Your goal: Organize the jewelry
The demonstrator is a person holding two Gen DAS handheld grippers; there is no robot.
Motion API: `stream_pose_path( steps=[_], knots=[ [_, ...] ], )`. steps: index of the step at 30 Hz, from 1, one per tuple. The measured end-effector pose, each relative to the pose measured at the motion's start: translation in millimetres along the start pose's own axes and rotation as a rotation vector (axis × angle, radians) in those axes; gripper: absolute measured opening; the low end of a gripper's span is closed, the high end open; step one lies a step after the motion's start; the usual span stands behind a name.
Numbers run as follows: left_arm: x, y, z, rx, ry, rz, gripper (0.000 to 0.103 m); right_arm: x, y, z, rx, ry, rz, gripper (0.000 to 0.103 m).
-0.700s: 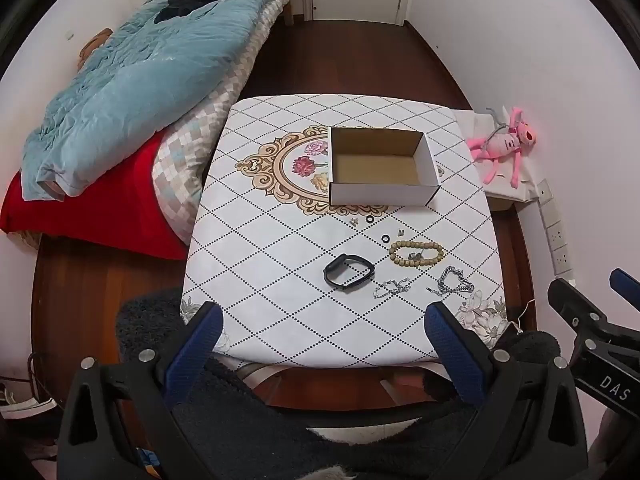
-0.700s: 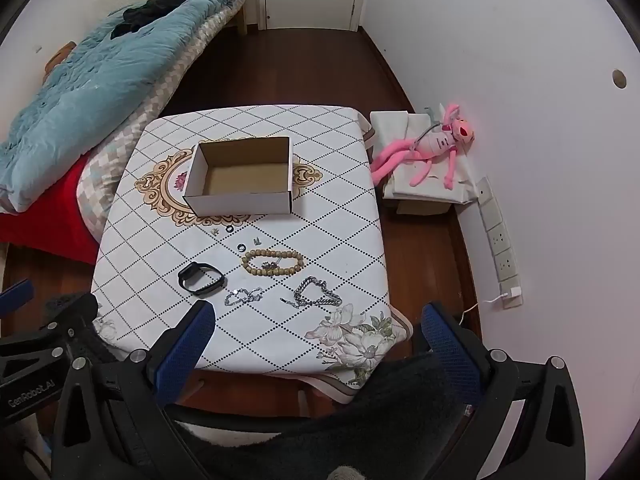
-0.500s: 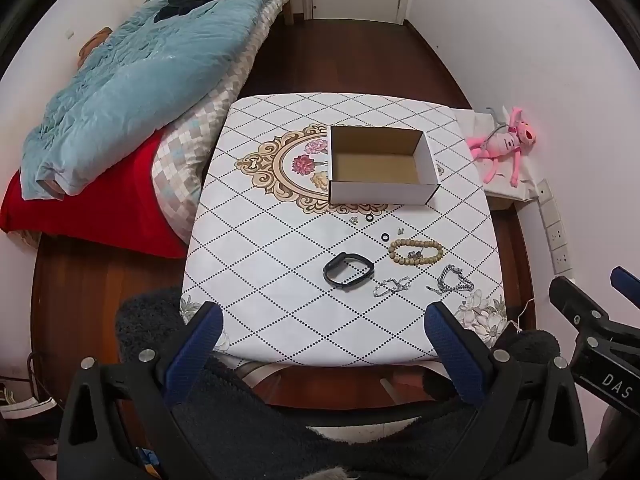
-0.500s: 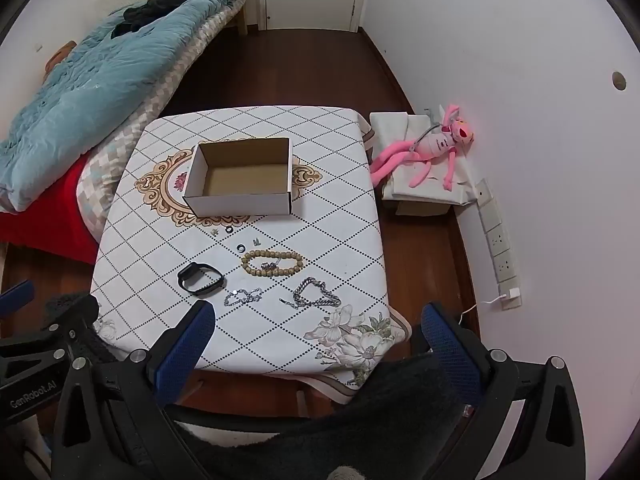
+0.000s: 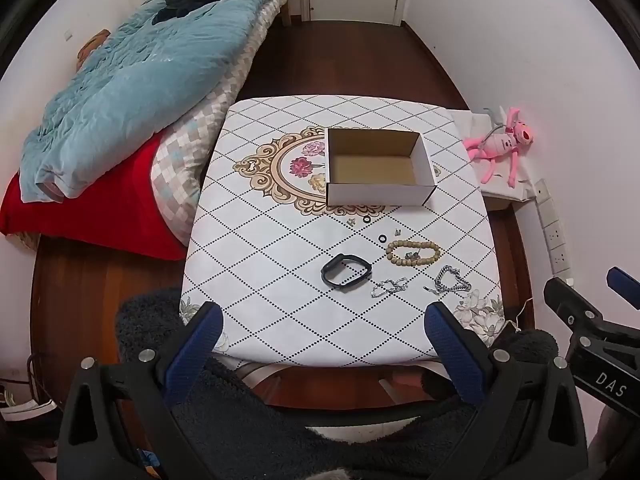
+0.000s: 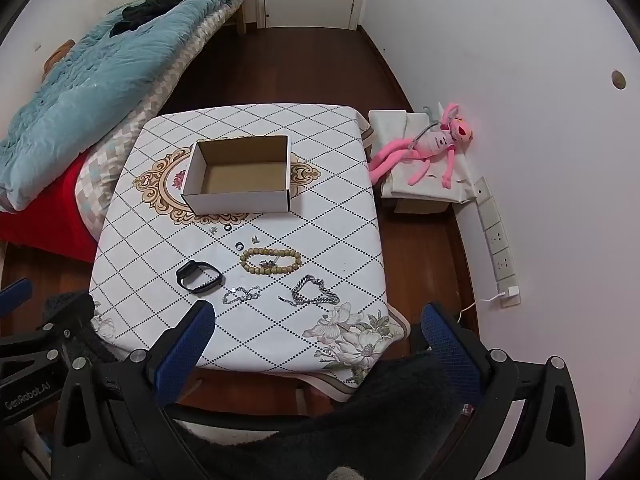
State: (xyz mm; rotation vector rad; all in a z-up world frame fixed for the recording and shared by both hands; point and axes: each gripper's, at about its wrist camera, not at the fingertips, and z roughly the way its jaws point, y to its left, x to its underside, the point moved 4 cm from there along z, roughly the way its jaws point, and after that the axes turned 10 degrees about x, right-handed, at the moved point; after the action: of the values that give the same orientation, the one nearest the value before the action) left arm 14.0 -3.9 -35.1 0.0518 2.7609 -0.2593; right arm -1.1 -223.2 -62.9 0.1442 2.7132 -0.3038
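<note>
Blue-padded left claw (image 5: 320,336) and right claw (image 6: 316,332) both gape wide, holding nothing, short of the black oval wristband (image 5: 346,271) on the desk (image 5: 280,280).

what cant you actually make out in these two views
- Small pieces beside the black rings: too small in both views to identify.
- Charm inside the beaded bracelet: too small to tell what it is.
- Box floor by its near wall: hidden by that wall.
- Table legs: covered by the cloth and the dark fleece in front.
- Right gripper: cut off by the left view's edge.
</note>
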Motion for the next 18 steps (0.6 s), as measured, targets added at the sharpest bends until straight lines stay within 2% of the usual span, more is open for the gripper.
stream_pose_path(
  steps=[18],
  knots=[
    [-2.9,-3.0,-5.8,0.003,0.001,0.000,0.103,-0.6,-0.3,-0.6,-0.001,0.000,-0.003,0.103]
  ],
)
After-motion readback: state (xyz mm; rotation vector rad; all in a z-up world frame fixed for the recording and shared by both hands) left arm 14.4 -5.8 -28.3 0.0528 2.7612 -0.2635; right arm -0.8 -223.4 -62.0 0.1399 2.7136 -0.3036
